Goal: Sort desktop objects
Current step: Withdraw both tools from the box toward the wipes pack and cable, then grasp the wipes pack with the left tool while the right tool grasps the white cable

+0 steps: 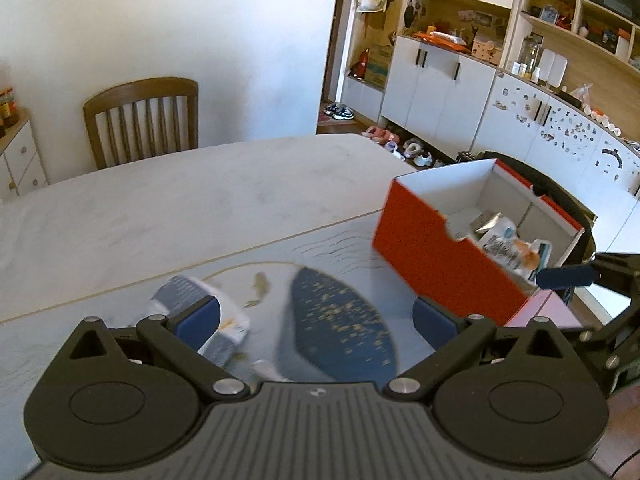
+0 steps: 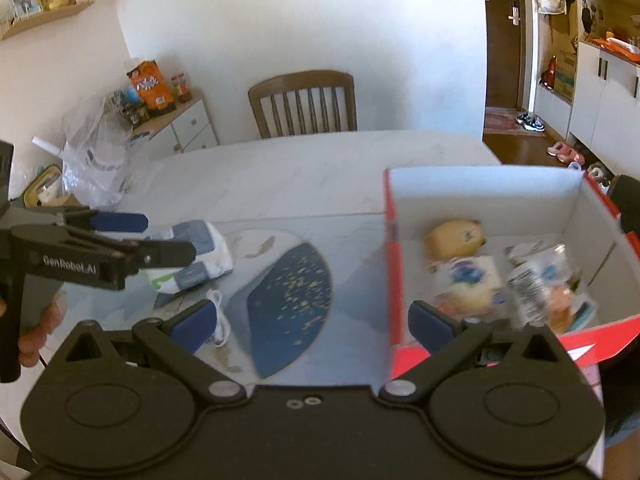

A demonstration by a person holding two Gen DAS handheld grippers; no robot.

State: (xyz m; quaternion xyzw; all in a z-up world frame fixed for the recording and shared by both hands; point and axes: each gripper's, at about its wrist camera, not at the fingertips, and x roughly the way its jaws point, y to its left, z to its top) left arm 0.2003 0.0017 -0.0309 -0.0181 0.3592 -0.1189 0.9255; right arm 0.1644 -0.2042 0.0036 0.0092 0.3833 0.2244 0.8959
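While a soft white and grey-blue packet (image 2: 196,256) is lying crumpled on the glossy printed mat (image 2: 288,304) toward the table's left side, the left gripper (image 1: 316,316) is hovering just above it, its 2 blue-padded fingers (image 1: 198,320) spread wide apart and holding nothing. A thin white cord (image 2: 219,320) is curling on the mat just beside the packet. Sitting at the table's right edge, the red cardboard box (image 2: 394,264) with plain white inner walls is holding a rounded yellow plush (image 2: 454,236), a blurred cream toy with blue markings (image 2: 468,280) and crinkly printed pouches (image 2: 532,280). The right gripper (image 2: 316,320) is poised over the box's near left corner, its blue pads likewise standing apart and empty. Beyond the mat, the pale marbled table (image 2: 304,168) is stretching toward a slatted wooden chair (image 2: 304,104).
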